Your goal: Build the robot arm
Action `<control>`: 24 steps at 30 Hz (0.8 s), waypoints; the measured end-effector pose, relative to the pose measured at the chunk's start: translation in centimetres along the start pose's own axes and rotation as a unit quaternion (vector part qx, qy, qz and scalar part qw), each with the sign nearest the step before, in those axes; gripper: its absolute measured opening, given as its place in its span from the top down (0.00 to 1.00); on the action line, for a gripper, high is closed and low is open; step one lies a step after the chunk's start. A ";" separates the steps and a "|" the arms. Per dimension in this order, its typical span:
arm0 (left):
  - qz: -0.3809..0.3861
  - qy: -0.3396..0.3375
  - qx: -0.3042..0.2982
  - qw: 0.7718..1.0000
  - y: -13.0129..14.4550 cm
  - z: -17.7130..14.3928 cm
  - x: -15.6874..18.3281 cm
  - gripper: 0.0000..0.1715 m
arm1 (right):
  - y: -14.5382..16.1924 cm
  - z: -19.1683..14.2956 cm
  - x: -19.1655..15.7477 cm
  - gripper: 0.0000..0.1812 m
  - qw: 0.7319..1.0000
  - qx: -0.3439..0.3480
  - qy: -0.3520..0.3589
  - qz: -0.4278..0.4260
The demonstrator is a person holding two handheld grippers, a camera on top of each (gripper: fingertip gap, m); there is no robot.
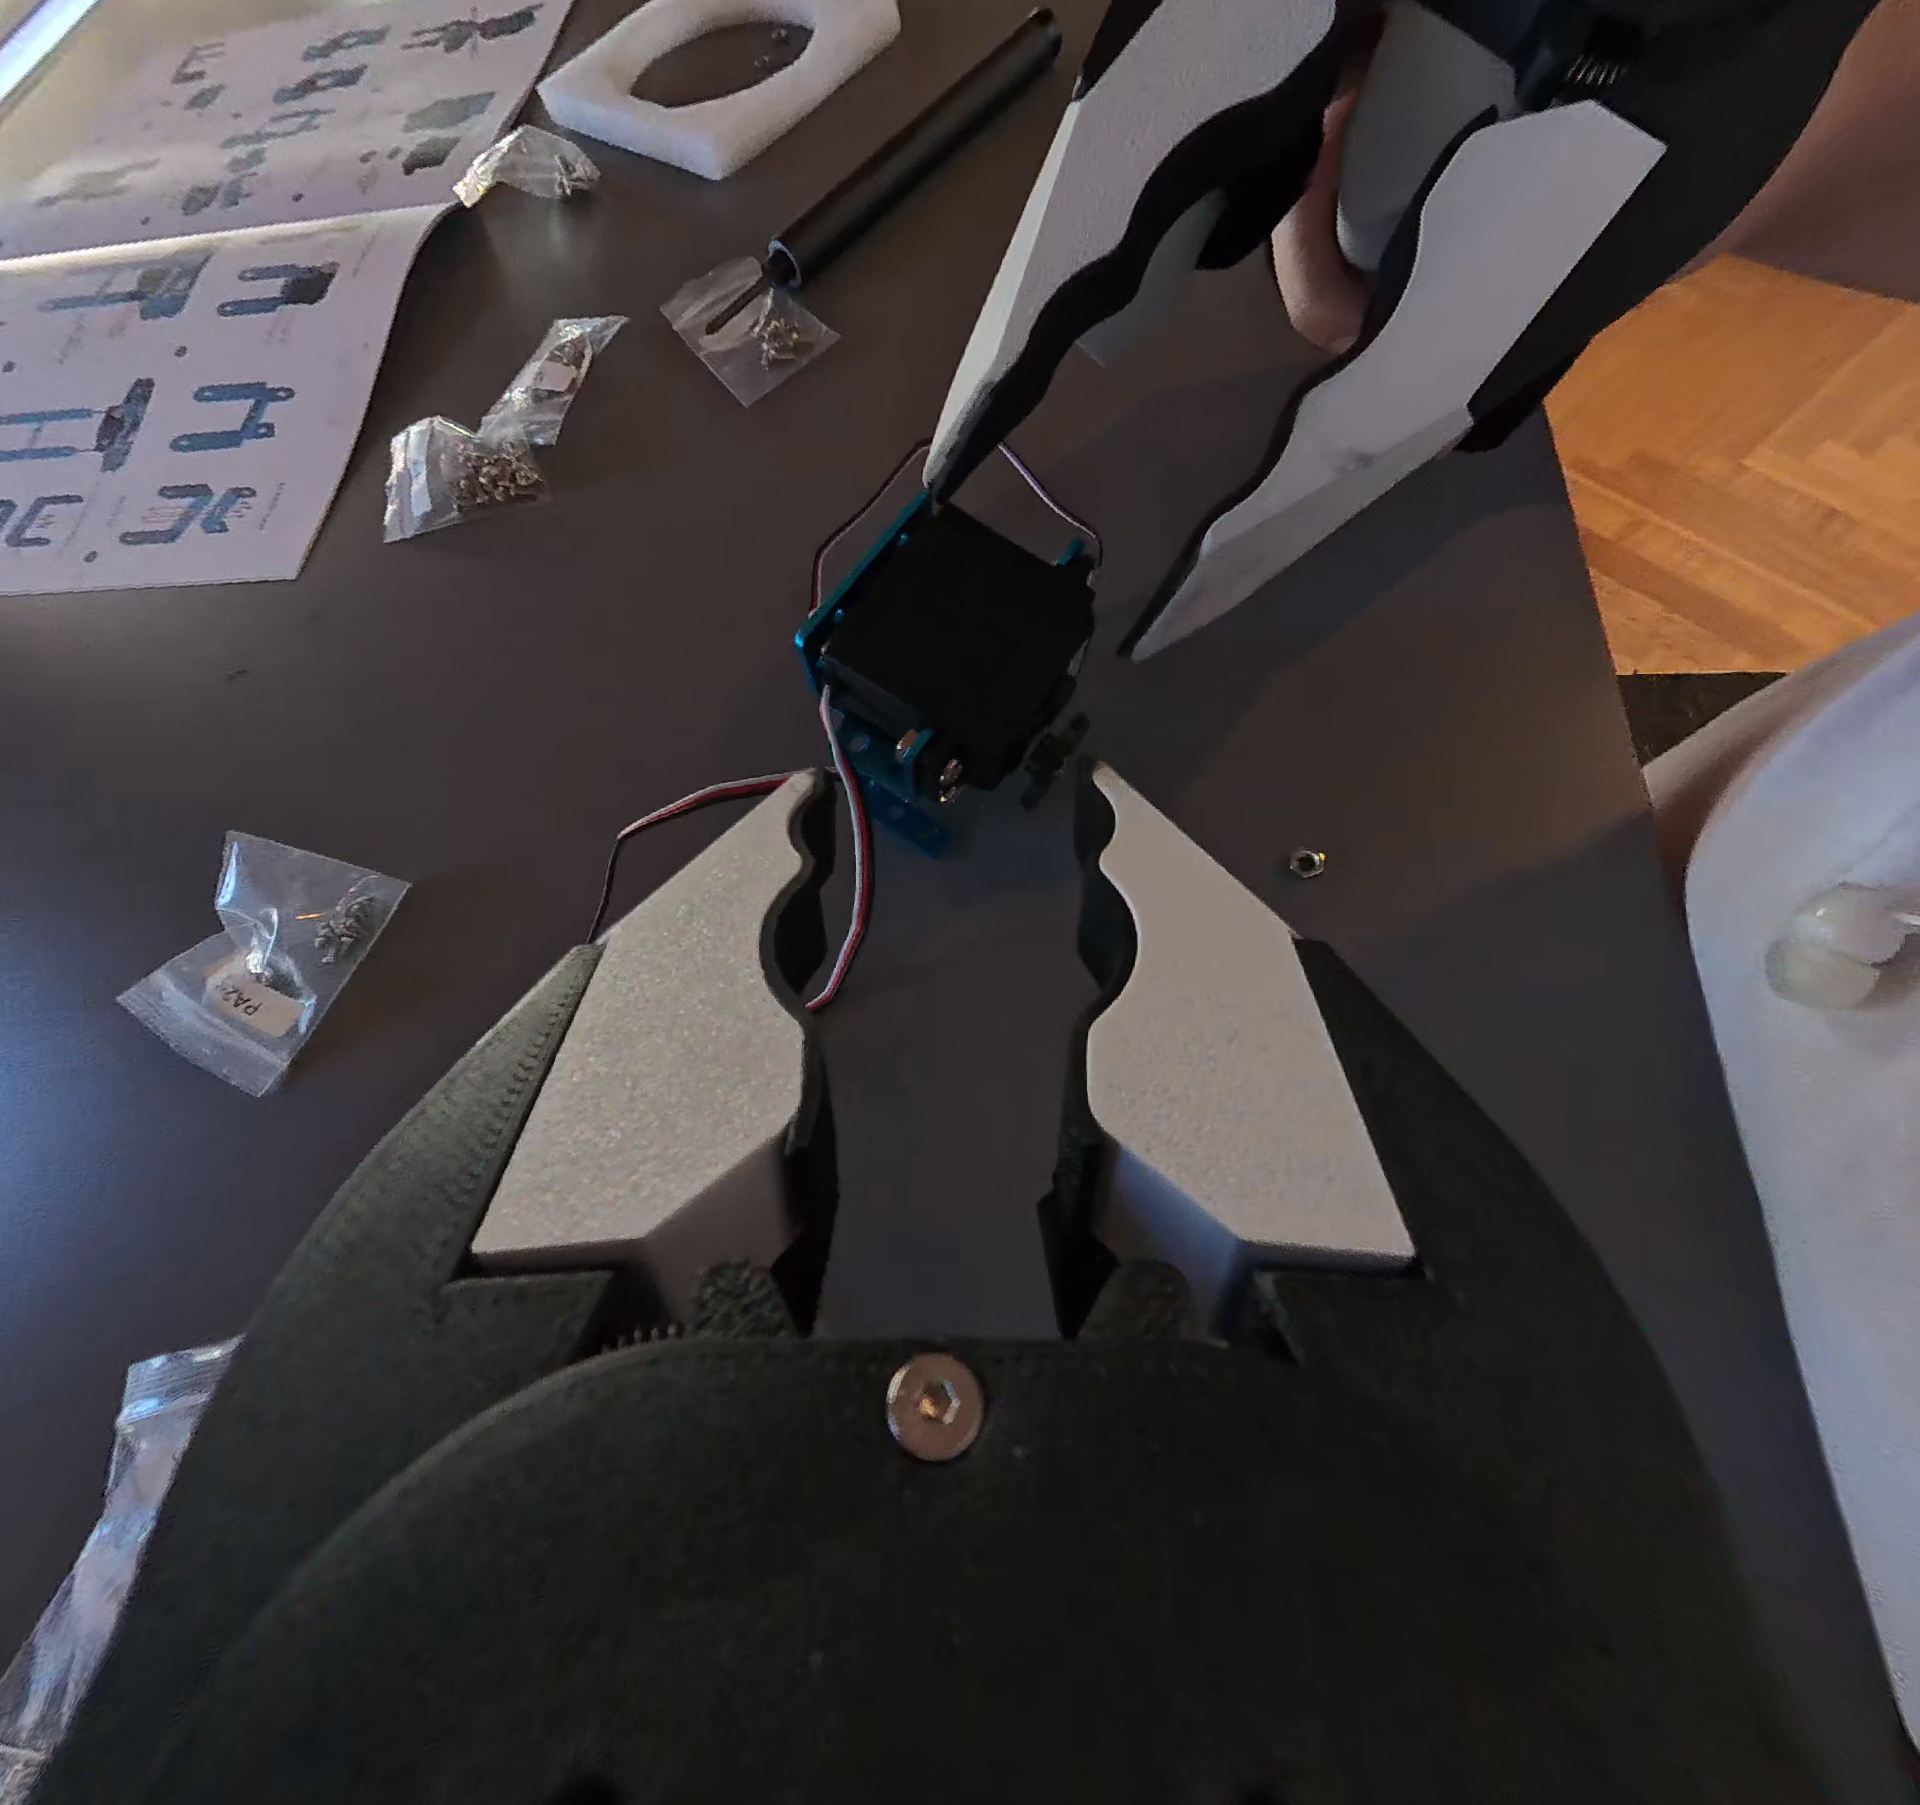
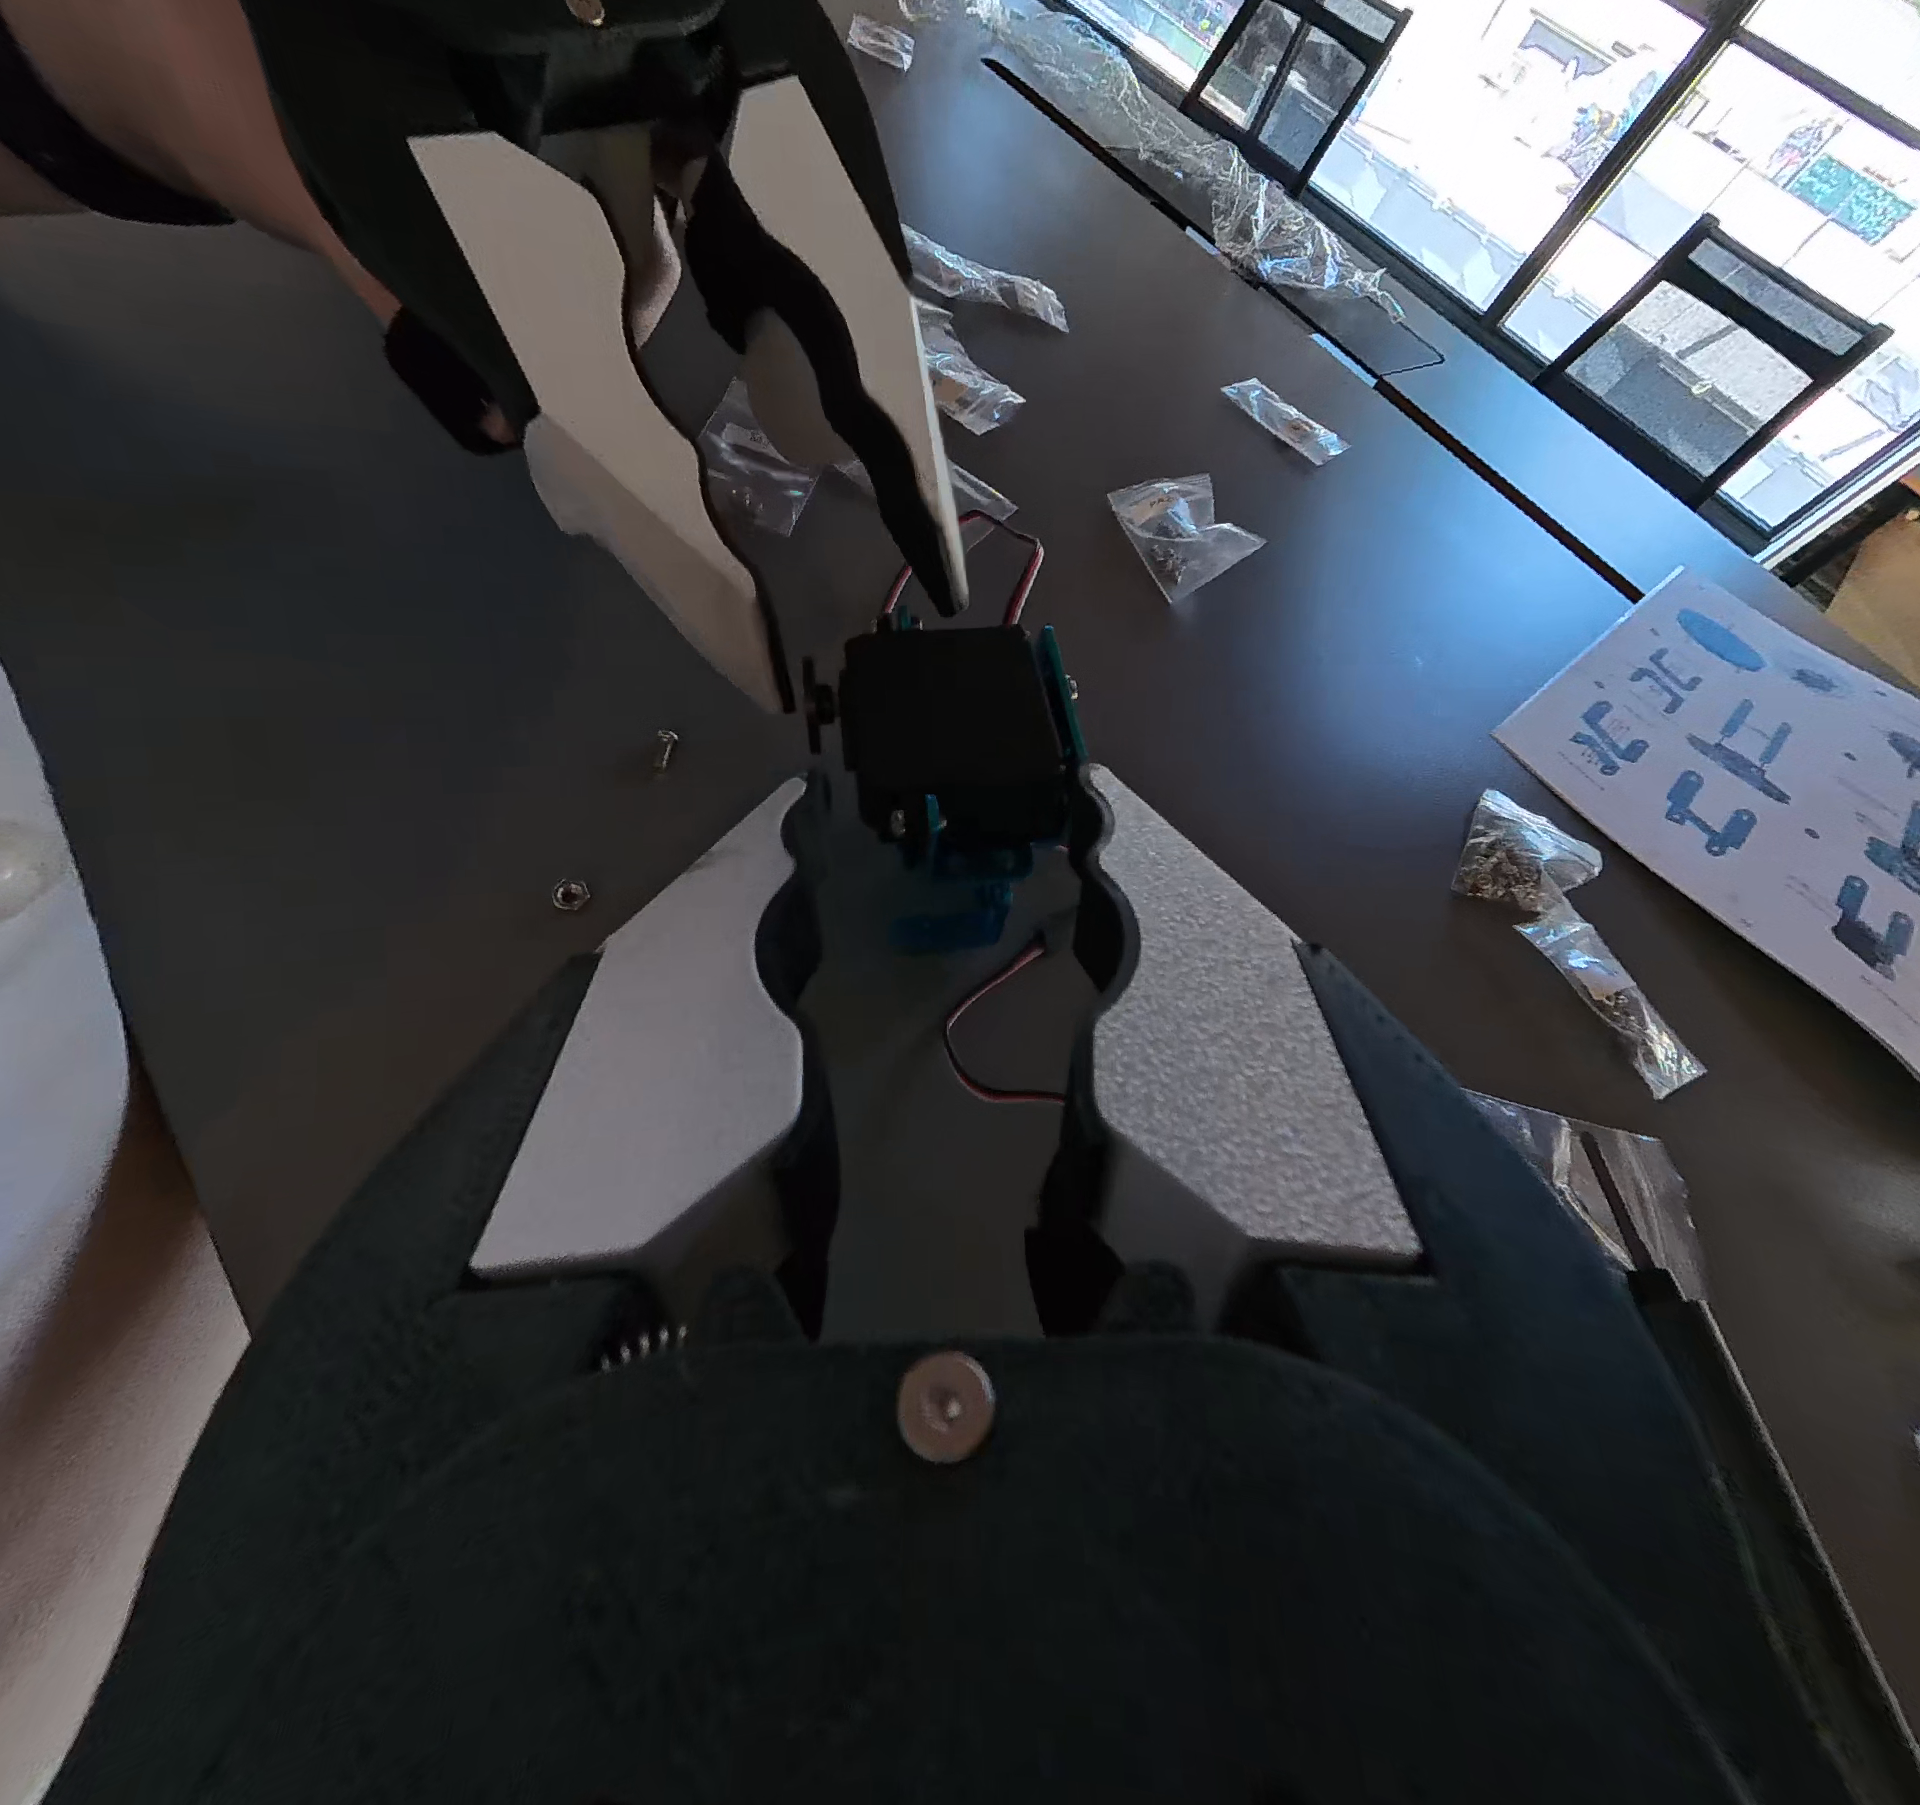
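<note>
A black servo [image 1: 956, 643] in a blue metal bracket [image 1: 831, 612] stands tilted on the dark table [image 1: 520, 695], trailing red, white and black wires. My left gripper [image 1: 956, 776] is closed to the assembly's width at its base, with one finger against the bracket side and the other against the black horn. My right gripper [image 1: 1039, 566] reaches in from the far side. One fingertip [image 1: 938, 477] touches the bracket's top corner, and the other stands just off the servo. In the right wrist view the servo [image 2: 945, 716] sits between my right gripper's [image 2: 945, 784] tips, with the left gripper [image 2: 868, 656] opposite.
Several small bags of screws [image 1: 462, 472] lie around, with printed instruction sheets [image 1: 177, 384], a white foam frame [image 1: 727, 62] and a black tube [image 1: 914, 145]. A loose nut [image 1: 1304, 862] and a screw [image 2: 665, 747] lie near the table edge. Chairs [image 2: 1288, 62] stand by the windows. My two grippers' fingertips are within a few centimetres of each other.
</note>
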State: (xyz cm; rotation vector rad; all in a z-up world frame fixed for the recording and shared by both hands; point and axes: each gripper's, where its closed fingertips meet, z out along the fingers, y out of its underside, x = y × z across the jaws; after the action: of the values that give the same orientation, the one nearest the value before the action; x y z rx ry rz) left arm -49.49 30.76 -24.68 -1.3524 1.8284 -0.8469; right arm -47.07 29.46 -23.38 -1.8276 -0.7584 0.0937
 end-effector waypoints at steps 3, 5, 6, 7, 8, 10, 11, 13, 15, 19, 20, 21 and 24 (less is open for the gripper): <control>-0.002 0.007 0.004 1.000 -0.1 0.2 0.1 0.73 | 0.1 0.1 -0.1 0.74 1.000 -0.001 -0.002 0.001; -0.004 0.012 0.008 1.000 -0.2 0.3 0.1 0.74 | 0.0 0.1 0.0 0.76 1.000 0.002 -0.001 0.002; -0.004 0.013 0.008 1.000 -0.2 0.4 0.1 0.74 | 0.0 0.1 0.0 0.76 1.000 0.002 -0.001 0.004; -0.004 0.014 0.008 1.000 -0.2 0.4 0.1 0.74 | 0.0 0.1 0.0 0.76 1.000 0.002 -0.001 0.005; -0.003 0.015 0.009 1.000 -0.2 0.5 0.1 0.74 | 0.0 0.1 0.1 0.76 1.000 0.002 0.000 0.005; -0.002 0.018 0.010 1.000 -0.2 0.5 0.2 0.75 | 0.0 0.0 0.1 0.76 1.000 0.003 -0.002 0.006; -0.001 0.019 0.010 1.000 -0.2 0.5 0.2 0.75 | 0.0 0.0 0.1 0.76 1.000 0.003 -0.002 0.006; -0.004 0.020 0.012 1.000 -0.3 0.5 0.2 0.75 | 0.0 0.0 0.1 0.76 1.000 0.003 -0.002 0.006; -0.004 0.019 0.012 1.000 -0.3 0.5 0.2 0.75 | 0.0 0.0 0.1 0.76 1.000 0.003 -0.001 0.006; -0.005 0.018 0.013 1.000 -0.3 0.5 0.3 0.75 | 0.0 0.0 0.1 0.76 1.000 0.003 -0.001 0.005; -0.005 0.018 0.012 1.000 -0.2 0.5 0.3 0.75 | 0.0 0.0 0.1 0.76 1.000 0.002 -0.001 0.005; -0.006 0.018 0.012 1.000 -0.2 0.4 0.3 0.75 | 0.0 0.0 0.0 0.76 1.000 0.002 -0.001 0.005; -0.010 0.020 0.015 1.000 -0.3 0.3 0.5 0.75 | 0.0 -0.1 0.0 0.76 1.000 0.002 -0.001 0.003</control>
State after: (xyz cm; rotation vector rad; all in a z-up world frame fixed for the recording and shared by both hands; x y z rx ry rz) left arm -49.18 30.13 -24.65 -1.3459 1.8287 -0.9148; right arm -47.05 29.33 -23.34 -1.8259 -0.7530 0.1008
